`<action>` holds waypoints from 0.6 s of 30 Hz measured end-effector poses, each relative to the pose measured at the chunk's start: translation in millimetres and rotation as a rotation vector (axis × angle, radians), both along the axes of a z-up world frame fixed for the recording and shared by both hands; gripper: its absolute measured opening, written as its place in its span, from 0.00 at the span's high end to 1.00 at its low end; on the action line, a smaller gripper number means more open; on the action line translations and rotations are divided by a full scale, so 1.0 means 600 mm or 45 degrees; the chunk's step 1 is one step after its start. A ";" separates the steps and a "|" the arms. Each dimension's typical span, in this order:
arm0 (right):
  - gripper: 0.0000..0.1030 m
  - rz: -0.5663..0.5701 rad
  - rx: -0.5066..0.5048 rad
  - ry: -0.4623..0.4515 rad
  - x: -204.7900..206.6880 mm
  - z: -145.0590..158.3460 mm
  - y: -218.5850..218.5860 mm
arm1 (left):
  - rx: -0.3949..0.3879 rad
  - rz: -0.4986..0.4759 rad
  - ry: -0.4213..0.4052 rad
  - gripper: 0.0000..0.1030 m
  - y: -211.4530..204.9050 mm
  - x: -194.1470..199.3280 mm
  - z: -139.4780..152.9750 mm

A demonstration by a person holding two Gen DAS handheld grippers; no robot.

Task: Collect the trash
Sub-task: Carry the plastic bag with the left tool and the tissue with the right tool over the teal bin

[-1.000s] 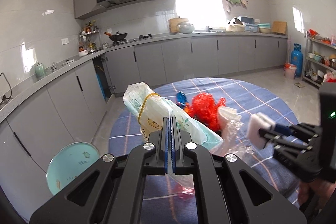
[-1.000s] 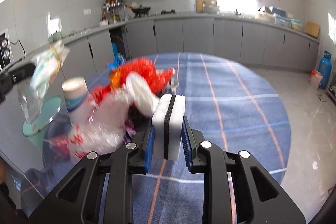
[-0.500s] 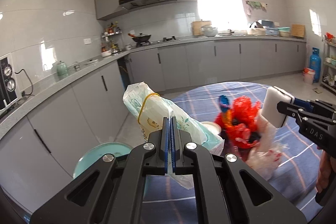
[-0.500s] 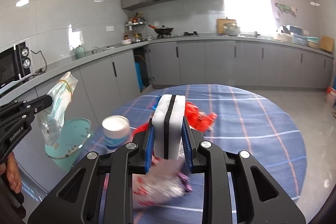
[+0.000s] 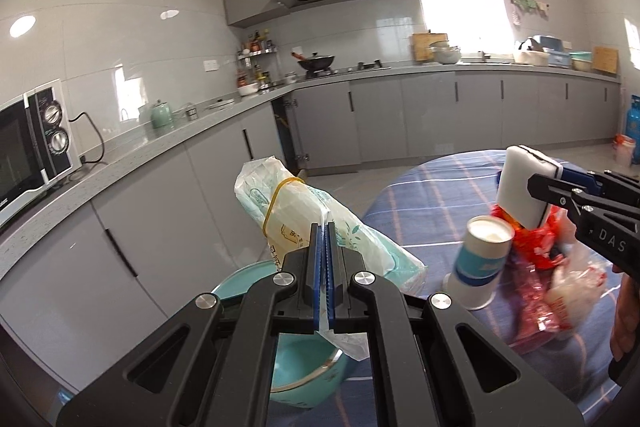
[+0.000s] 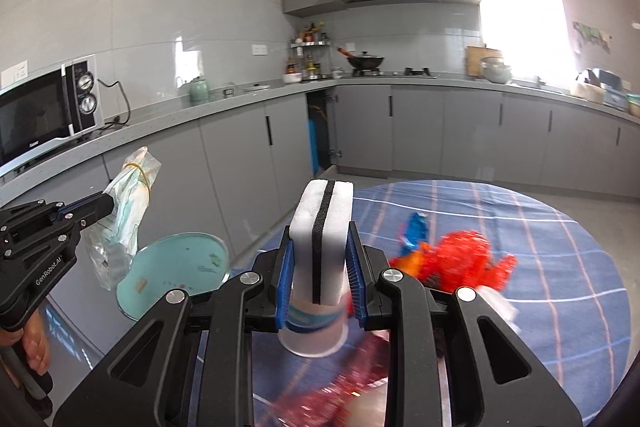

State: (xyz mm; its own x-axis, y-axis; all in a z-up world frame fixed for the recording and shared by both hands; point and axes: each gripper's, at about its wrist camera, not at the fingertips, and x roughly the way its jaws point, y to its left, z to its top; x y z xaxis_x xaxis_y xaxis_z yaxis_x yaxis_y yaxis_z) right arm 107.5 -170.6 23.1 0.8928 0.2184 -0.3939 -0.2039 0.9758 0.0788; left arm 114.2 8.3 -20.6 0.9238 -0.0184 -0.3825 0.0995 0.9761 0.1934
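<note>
Left wrist view. Left gripper (image 5: 324,267): fingers clenched on a thin fold of the crumpled clear plastic bag with teal print and a yellow rubber band (image 5: 296,223), held in the air above the round teal bin (image 5: 240,279) at the near left, beside the blue plaid-clothed desk (image 5: 432,195). Risk: the pinch takes only film, so the bag could slip out or tear and land on the floor beside the bin rather than in it. White paper cup with a blue band (image 5: 478,267): tilted at the desk's near edge; it looks liable to roll off.

Right wrist view. Right gripper (image 6: 320,275): fingers grasping a white sponge block with a black middle layer (image 6: 322,239), upright, over the cup (image 6: 314,327). Red crinkled plastic wrapper (image 6: 460,259) and a blurred red-and-clear bag (image 6: 348,387): lying on the desk to the right and near. Risk: a sweep of the sponge could scatter this loose litter past the bin (image 6: 176,267), which stands left of the desk and below its edge.
</note>
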 end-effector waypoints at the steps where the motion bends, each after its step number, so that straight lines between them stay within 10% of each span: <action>1: 0.75 0.014 -0.004 0.000 0.007 0.000 0.010 | -0.001 0.006 0.001 0.97 0.004 0.002 0.001; 18: 0.75 0.194 -0.045 0.032 0.082 -0.032 0.152 | -0.032 0.182 0.042 0.97 0.125 0.035 -0.023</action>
State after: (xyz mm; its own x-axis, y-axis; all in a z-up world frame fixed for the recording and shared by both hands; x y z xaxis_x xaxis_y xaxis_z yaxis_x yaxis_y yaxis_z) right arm 156.7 -79.6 4.1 0.8403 0.3359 -0.4255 -0.3479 0.9361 0.0519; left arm 135.1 83.4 -34.1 0.9046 0.1025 -0.4138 -0.0351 0.9853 0.1674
